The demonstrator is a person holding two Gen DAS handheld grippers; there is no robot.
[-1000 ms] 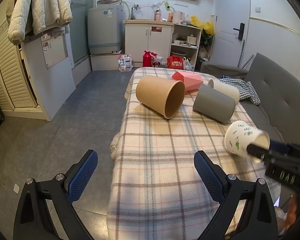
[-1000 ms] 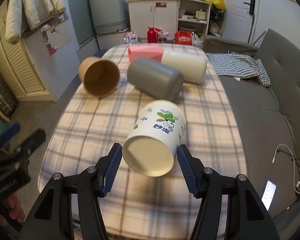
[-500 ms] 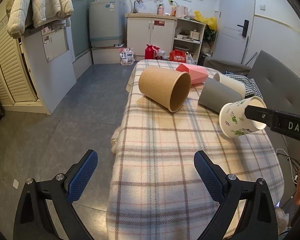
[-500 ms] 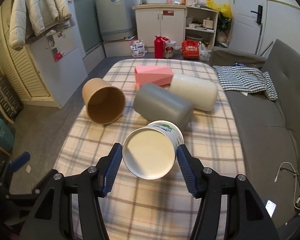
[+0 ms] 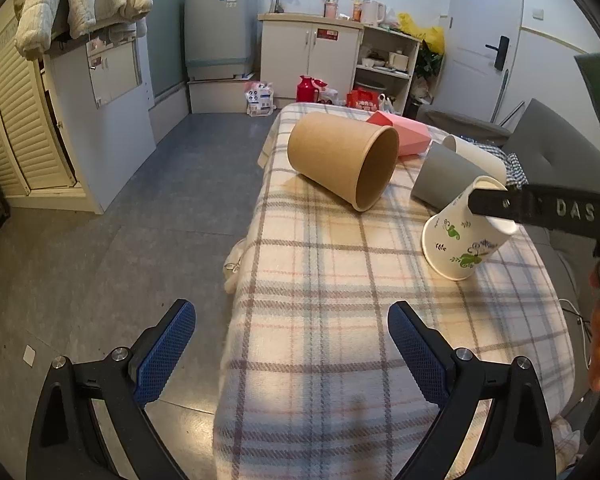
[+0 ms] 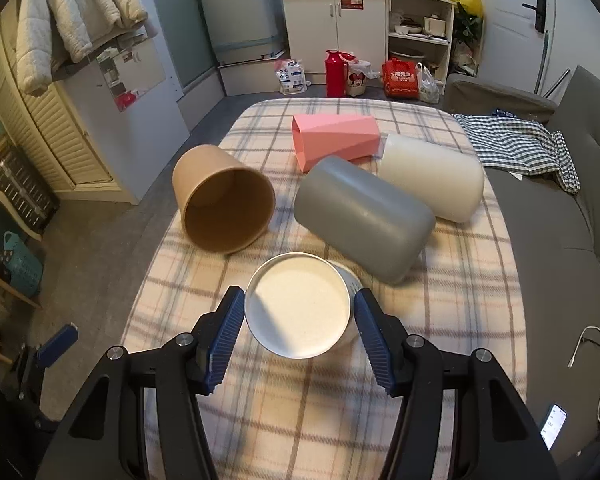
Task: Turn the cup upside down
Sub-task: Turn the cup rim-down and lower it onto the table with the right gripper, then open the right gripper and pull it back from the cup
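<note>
Cup (image 6: 298, 306) between right tool (image 6: 300, 326) fingers, tilted

You had a plaid cloth (image 6: 452, 304) over the table, with a brown cup (image 6: 224, 200) lying on its side, mouth toward the near edge. Just beside it lay a grey cup (image 6: 360, 216), and a cream cup (image 6: 432, 176) touched the grey one on the far side. A pink box (image 6: 336, 140) lay behind them. A checked cloth (image 6: 520, 140) sat on the grey sofa (image 6: 580, 216). A red flask (image 6: 334, 68) stood on the floor by the cabinet (image 6: 336, 12), and a jacket (image 6: 76, 8) hung at the left.
</note>
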